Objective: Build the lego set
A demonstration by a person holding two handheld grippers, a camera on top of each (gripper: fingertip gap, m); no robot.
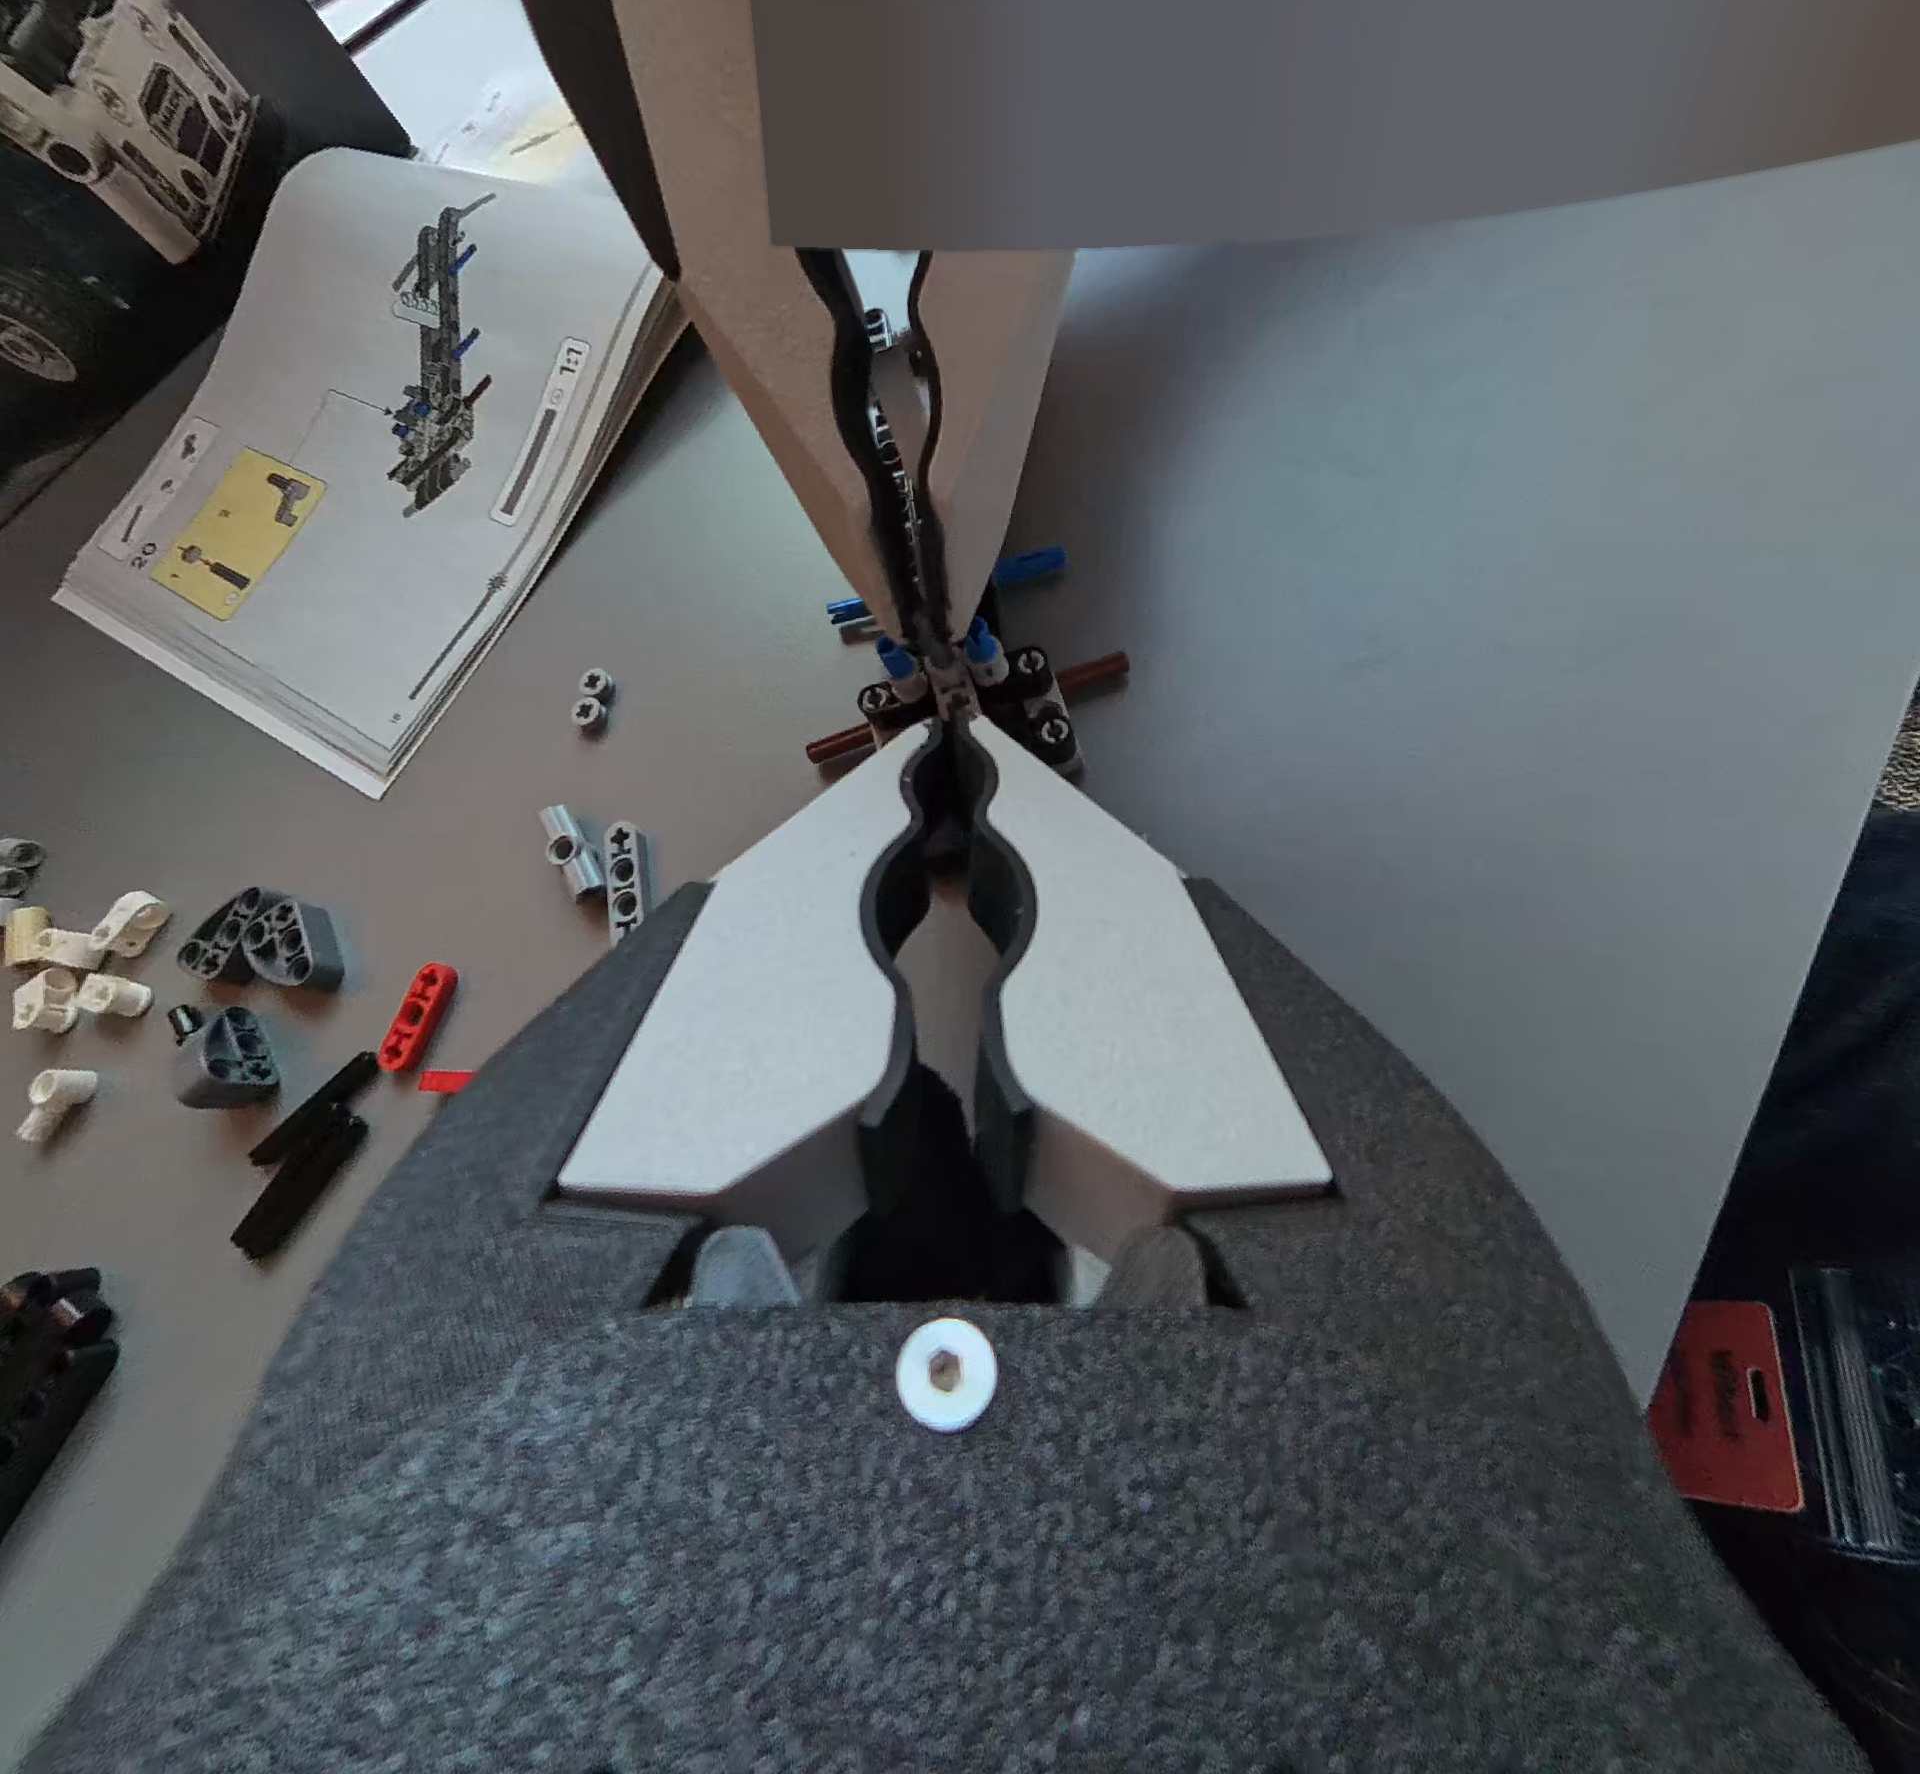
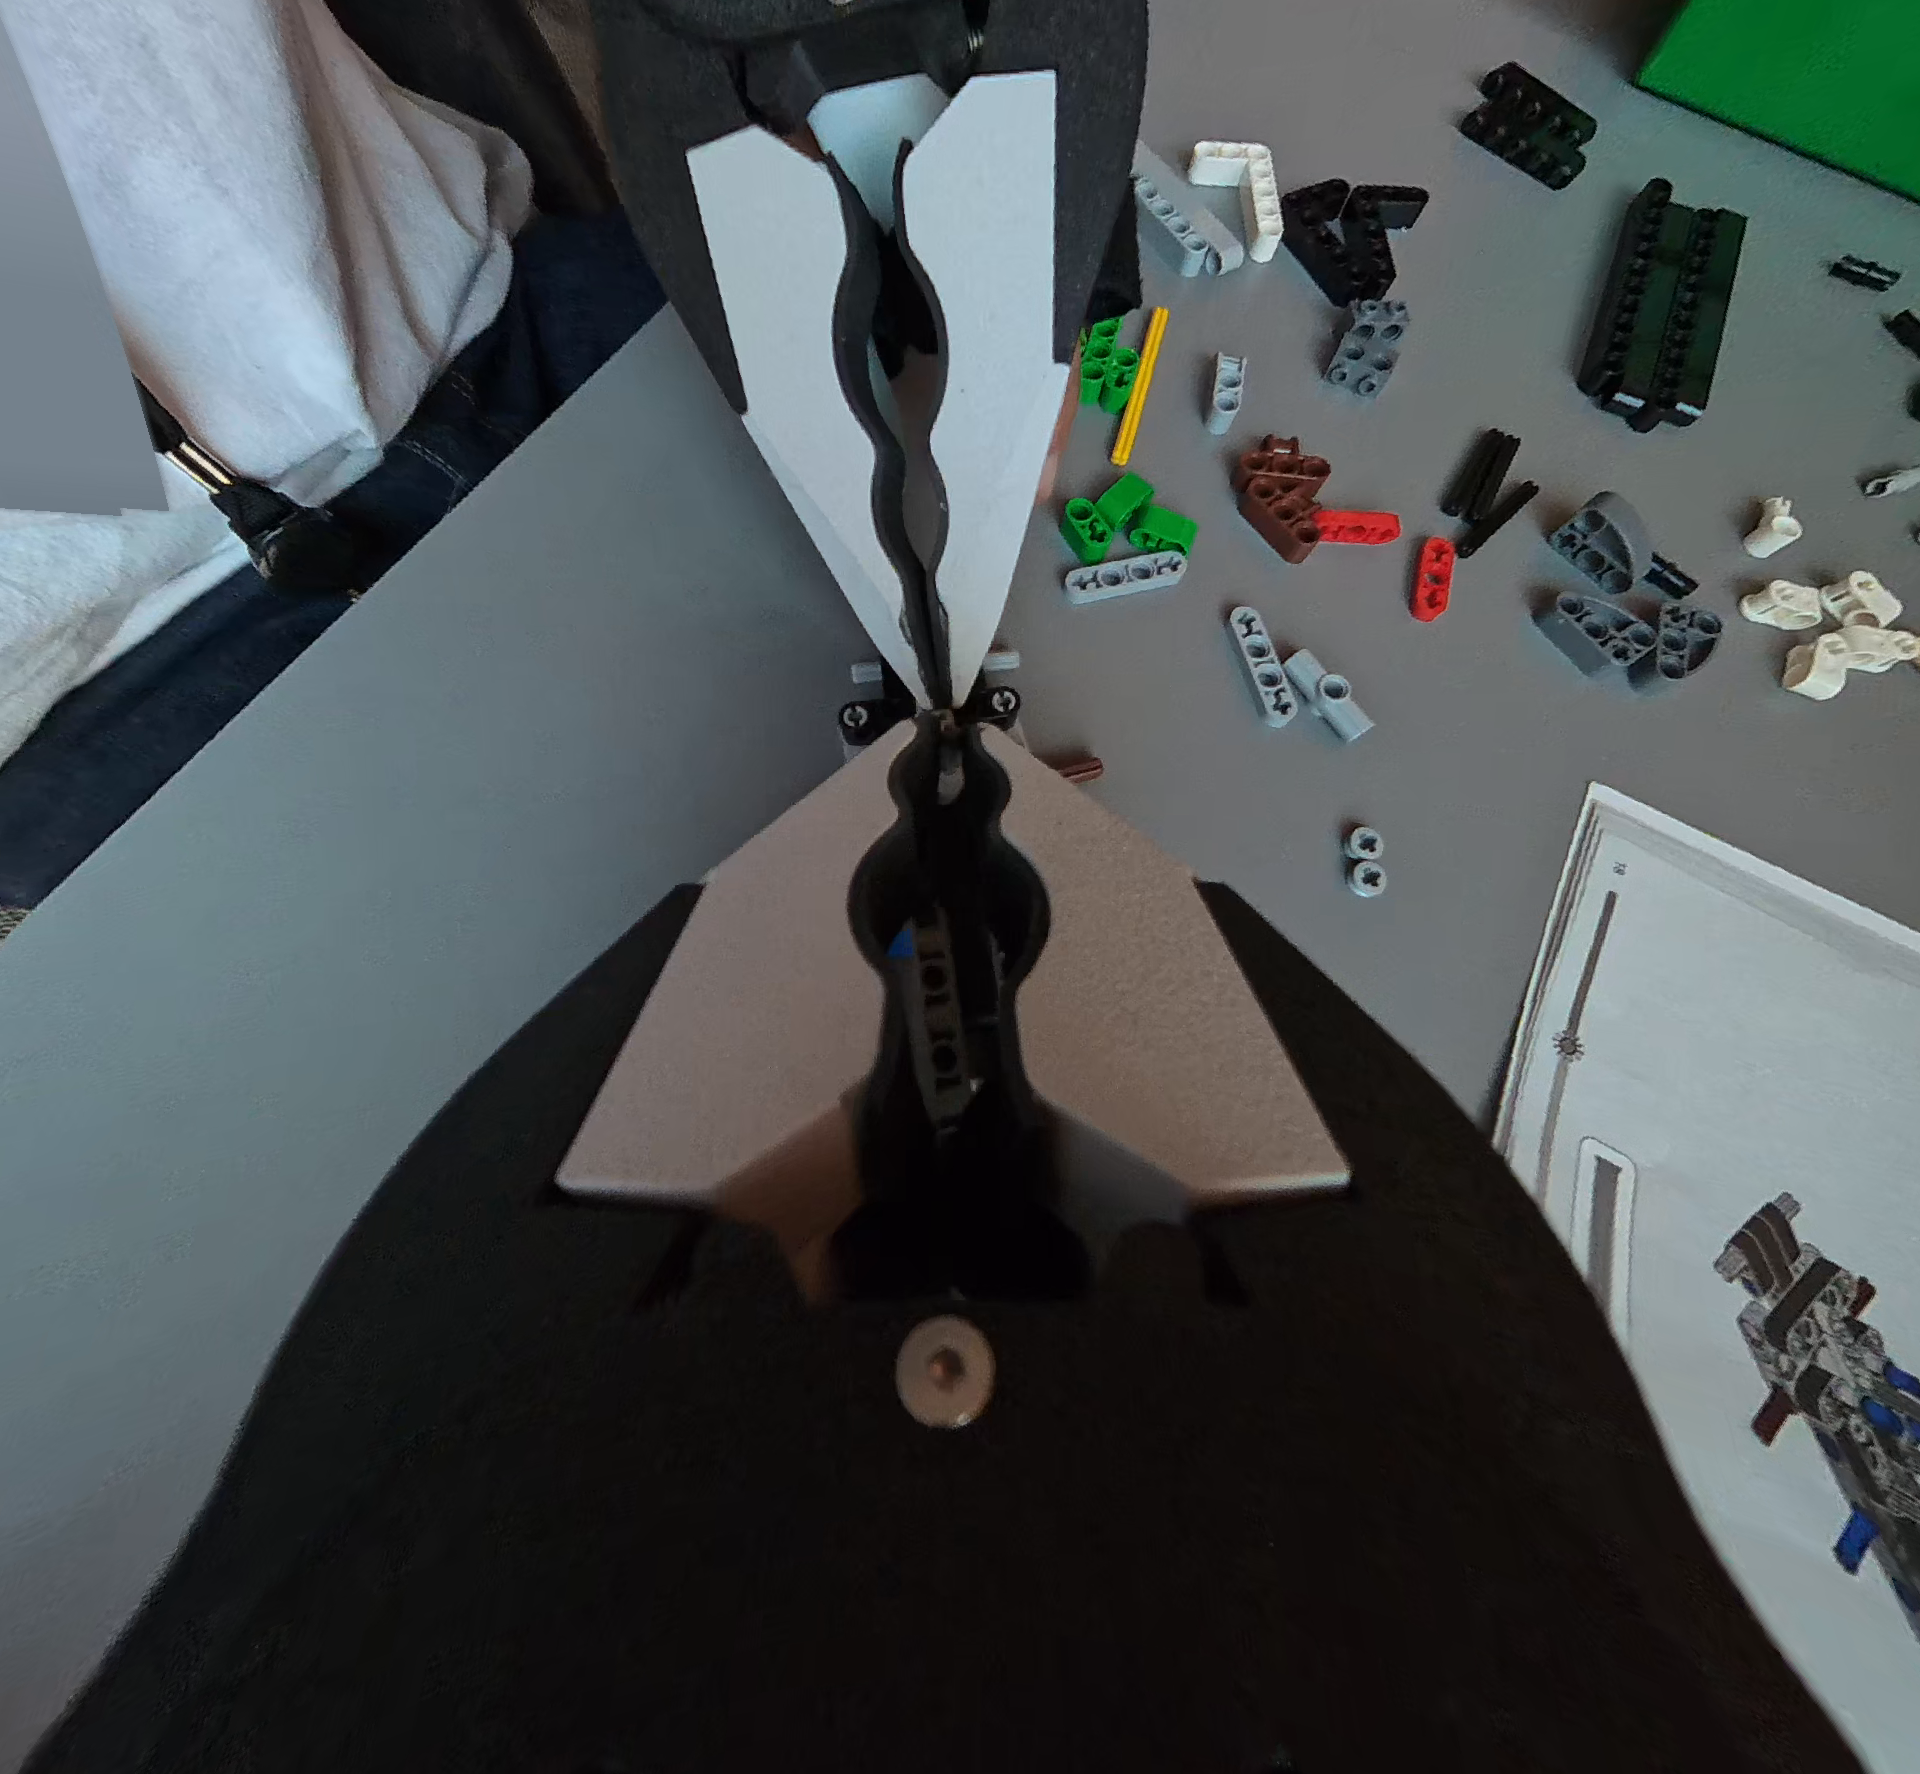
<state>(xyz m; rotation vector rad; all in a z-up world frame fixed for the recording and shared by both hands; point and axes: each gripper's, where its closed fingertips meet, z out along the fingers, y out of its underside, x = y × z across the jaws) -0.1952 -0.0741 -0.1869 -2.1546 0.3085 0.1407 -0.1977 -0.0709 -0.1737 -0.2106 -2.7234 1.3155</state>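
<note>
Soft, even daylight falls on the grey surface (image 1: 1455, 581), with faint diffuse shadows and no harsh glare. Both wide-angle views bow strongly toward their edges. The nearest tongs bodies look grainy and soft; small parts farther off are fairly sharp, with slight blur at the corners.

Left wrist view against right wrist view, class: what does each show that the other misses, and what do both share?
Only the left wrist view shows the printed set box and orange-red tag. Only the right wrist view shows the green plastic connectors, yellow axle and green box. Both show the open instruction booklet, red beam and part-built black assembly between the meeting grippers.
</note>
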